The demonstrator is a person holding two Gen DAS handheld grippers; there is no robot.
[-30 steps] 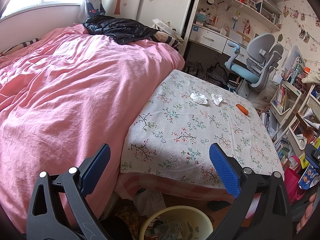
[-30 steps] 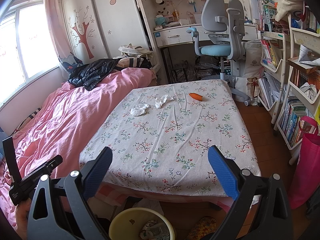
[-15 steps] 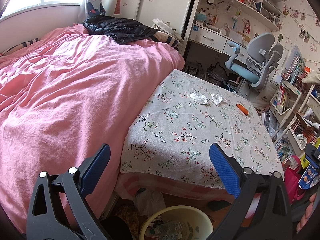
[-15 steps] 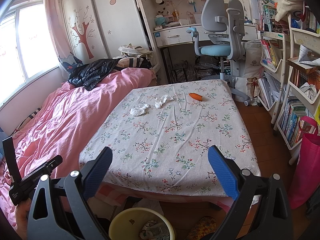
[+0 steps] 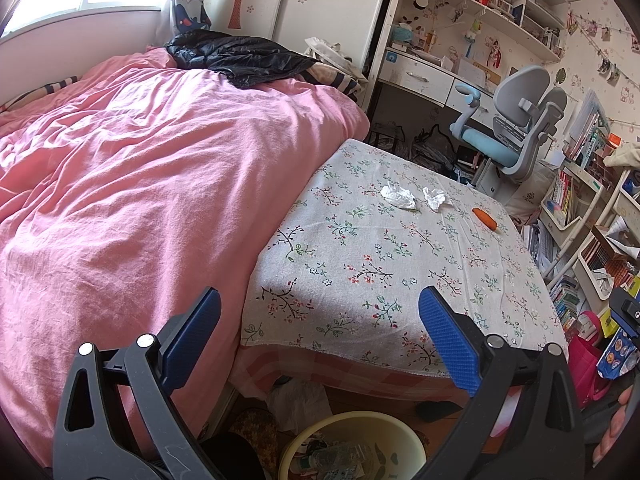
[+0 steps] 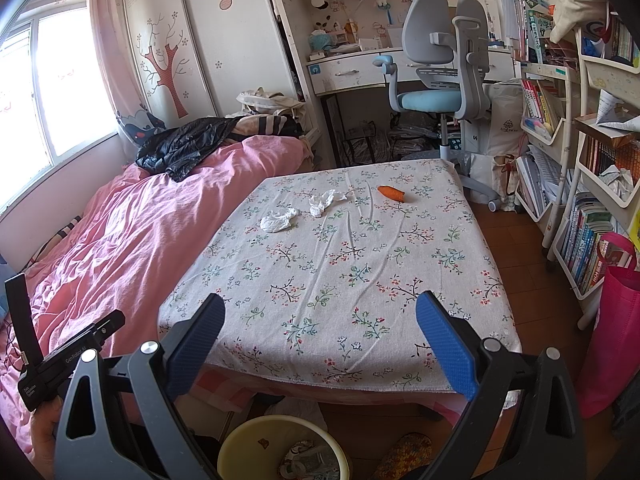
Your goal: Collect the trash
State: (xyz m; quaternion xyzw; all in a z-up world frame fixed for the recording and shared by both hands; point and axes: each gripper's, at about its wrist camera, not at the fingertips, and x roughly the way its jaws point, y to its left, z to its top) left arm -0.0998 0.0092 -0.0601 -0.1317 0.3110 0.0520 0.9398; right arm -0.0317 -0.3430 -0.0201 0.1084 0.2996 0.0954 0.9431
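Two crumpled white tissues (image 5: 397, 197) (image 5: 435, 198) and an orange piece of trash (image 5: 484, 218) lie on the far part of a table with a floral cloth (image 5: 360, 272). In the right wrist view the tissues (image 6: 279, 219) (image 6: 322, 201) and the orange piece (image 6: 391, 193) show too. A pale yellow bin (image 5: 356, 446) with trash stands on the floor below the table's near edge; it also shows in the right wrist view (image 6: 280, 448). My left gripper (image 5: 320, 332) is open and empty. My right gripper (image 6: 320, 334) is open and empty. Both hover before the near edge.
A bed with a pink duvet (image 5: 140, 184) runs along the table's left; a black jacket (image 5: 240, 54) lies on it. A grey-blue desk chair (image 6: 440, 76) and desk stand behind. Bookshelves (image 6: 592, 200) and a pink bag (image 6: 616, 320) line the right side.
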